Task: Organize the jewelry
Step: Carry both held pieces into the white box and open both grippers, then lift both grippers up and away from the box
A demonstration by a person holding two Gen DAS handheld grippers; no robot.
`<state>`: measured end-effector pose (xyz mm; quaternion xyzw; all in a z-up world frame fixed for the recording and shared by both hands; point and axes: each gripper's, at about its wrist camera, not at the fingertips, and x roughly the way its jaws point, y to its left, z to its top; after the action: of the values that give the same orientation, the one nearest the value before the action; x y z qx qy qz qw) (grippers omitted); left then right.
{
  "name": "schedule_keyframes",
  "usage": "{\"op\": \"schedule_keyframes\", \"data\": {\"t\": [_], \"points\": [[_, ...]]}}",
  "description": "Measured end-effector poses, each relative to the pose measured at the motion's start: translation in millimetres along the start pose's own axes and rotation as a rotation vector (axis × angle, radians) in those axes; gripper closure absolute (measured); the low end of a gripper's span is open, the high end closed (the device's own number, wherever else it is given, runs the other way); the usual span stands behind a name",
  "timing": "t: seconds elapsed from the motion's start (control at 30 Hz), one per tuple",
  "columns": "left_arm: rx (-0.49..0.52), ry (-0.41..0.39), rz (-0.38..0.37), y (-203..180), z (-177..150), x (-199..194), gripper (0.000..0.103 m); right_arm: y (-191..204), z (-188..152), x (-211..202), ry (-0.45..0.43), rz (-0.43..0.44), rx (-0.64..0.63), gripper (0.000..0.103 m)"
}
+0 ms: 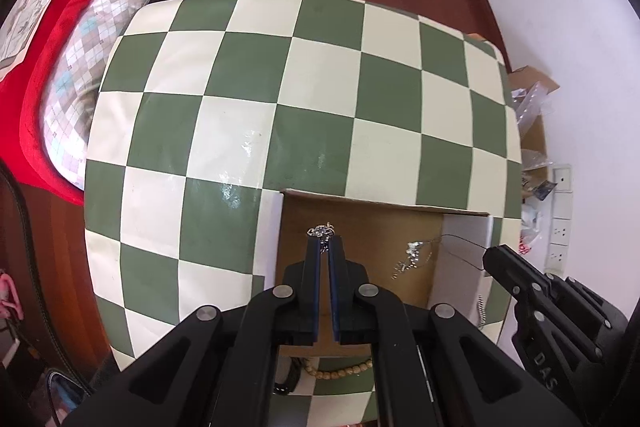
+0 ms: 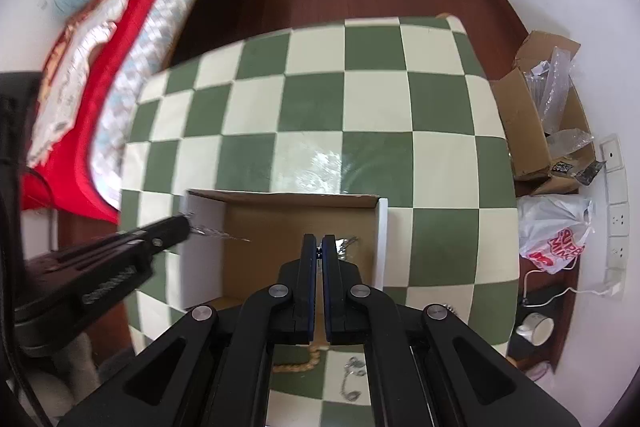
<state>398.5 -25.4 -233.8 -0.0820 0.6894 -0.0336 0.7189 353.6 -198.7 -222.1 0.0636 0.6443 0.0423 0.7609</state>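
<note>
Beads [image 1: 340, 373] lie nearest, a tan string on the checkered table [image 1: 240, 87] below the left claw [image 1: 325, 241], partly hidden by its arms. Beside them in the right wrist view lies a small silver chain [image 2: 352, 379], also outside the box.

Both claws point down into the cardboard box [image 1: 360, 219]. Left claw: jaws pressed together on a silver trinket [image 1: 322, 230] that shows just past the tips, over the box floor. Right claw [image 2: 319, 247]: jaws likewise closed, with a thin dark cord [image 1: 464, 247] running from its tip to a sparkly pendant [image 1: 412, 251] that seems to rest on the floor between the two claws. Whether the cord and the trinket belong to one necklace, I cannot tell.

Judging by this, the step in hand is laying jewelry down in the box. Next move calls for lowering until the pieces rest on the cardboard, then parting the jaws and lifting straight up, so the cord does not snag and drag out. Beads and chain are left to collect afterward.
</note>
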Motion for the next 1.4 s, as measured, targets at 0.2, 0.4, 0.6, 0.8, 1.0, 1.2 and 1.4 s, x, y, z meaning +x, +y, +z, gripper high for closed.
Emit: {"op": "schedule_keyframes", "data": {"t": [0.2, 0.4, 0.6, 0.8, 1.0, 1.2, 1.4], "points": [[-0.011, 0.034, 0.037, 5, 5, 4, 0.099, -2, 9, 25, 0.057, -0.039, -0.027, 0.100], [0.016, -0.052, 0.117, 5, 3, -18, 0.093, -5, 7, 25, 0.072, -0.048, -0.031, 0.098], [0.044, -0.187, 0.197, 6, -3, -48, 0.008, -7, -2, 17, 0.082, -0.030, -0.025, 0.044], [0.044, -0.278, 0.321, 14, -30, -57, 0.000, -7, -16, 6, 0.056, -0.092, -0.023, 0.010], [0.038, -0.334, 0.322, 21, -64, -55, 0.000, -7, -41, 1, 0.012, -0.147, -0.024, 0.000], [0.037, -0.387, 0.310, 22, -89, -64, 0.000, -2, -70, -5, -0.053, -0.207, -0.042, 0.000], [0.044, -0.428, 0.307, 21, -110, -79, 0.000, 1, -91, -23, -0.112, -0.208, -0.041, 0.000]]}}
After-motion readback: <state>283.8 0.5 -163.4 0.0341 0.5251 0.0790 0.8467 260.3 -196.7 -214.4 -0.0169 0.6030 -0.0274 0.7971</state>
